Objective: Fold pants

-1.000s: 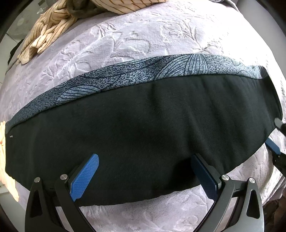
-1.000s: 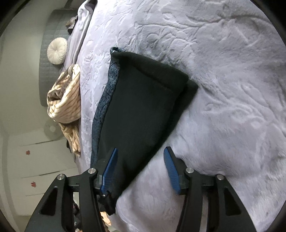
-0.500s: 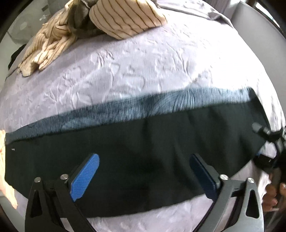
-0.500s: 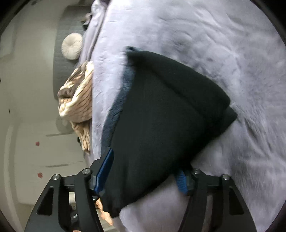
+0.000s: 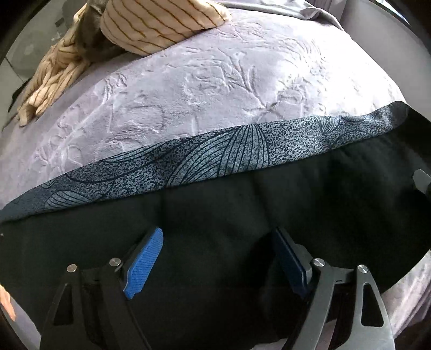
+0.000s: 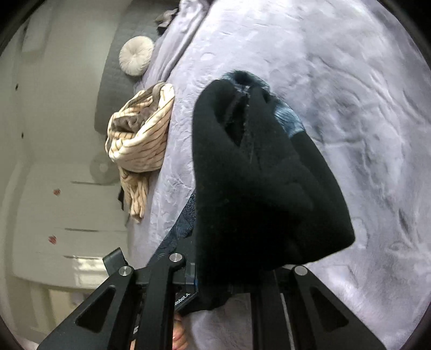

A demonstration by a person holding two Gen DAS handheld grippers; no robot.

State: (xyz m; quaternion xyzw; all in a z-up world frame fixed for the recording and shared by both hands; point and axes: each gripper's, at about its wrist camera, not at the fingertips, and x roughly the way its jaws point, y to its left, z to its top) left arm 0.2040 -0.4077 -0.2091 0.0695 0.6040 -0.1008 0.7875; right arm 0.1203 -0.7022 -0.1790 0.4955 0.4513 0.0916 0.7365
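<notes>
The pants [image 5: 215, 210] are black fleece inside with a blue leaf-print outer side [image 5: 215, 158], folded lengthwise across the lilac bed. My left gripper [image 5: 218, 247] is open, its blue pads over the black cloth near its front edge. In the right wrist view the pants' end [image 6: 258, 188] is bunched and lifted off the bed, covering the fingers. My right gripper [image 6: 237, 280] is shut on that end; its pads are hidden by the cloth.
A lilac embossed blanket [image 5: 215, 80] covers the bed. A heap of cream striped clothes [image 5: 150, 24] lies at the far side, also in the right wrist view [image 6: 140, 140]. A round cushion [image 6: 136, 55] rests by the grey headboard. The other gripper [image 5: 421, 180] shows at the right edge.
My right gripper closed on the pants' end and lifted it into a bunch. My left gripper moved forward over the black cloth, staying open.
</notes>
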